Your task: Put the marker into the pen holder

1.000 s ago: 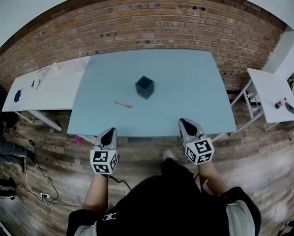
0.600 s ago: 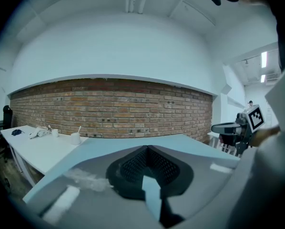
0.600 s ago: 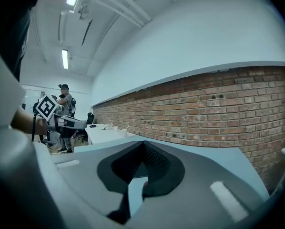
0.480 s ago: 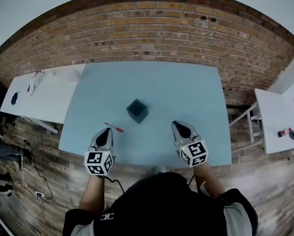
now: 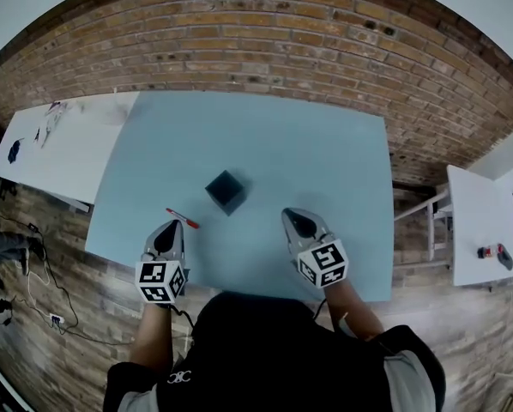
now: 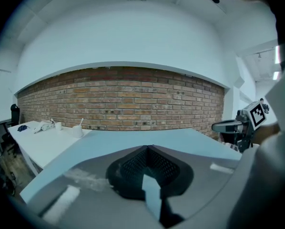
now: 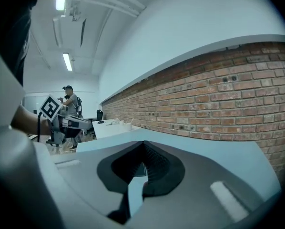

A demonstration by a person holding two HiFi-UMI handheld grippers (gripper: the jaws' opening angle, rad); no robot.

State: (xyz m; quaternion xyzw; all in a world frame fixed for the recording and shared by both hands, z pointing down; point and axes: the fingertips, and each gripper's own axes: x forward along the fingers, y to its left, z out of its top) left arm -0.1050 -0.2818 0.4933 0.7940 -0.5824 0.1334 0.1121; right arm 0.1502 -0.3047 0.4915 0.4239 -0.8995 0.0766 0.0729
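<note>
A red marker (image 5: 181,219) lies flat on the light blue table (image 5: 308,153), left of a dark square pen holder (image 5: 226,191) that stands near the table's middle. My left gripper (image 5: 165,233) hovers over the table's front edge just short of the marker, its jaws shut with nothing between them. My right gripper (image 5: 298,221) hovers over the front edge to the right of the holder, also shut and empty. In the left gripper view the shut jaw tips (image 6: 148,149) point at the brick wall, and the right gripper (image 6: 240,125) shows at the far right.
A white table (image 5: 55,148) with small items stands to the left. Another white table (image 5: 484,221) with small objects stands to the right. A brick wall (image 5: 265,41) runs behind the blue table. Cables lie on the wooden floor (image 5: 33,290) at the left.
The view has moved forward over the table. Both grippers have advanced from beyond the front edge to over the table, and the left one now sits close to the marker.
</note>
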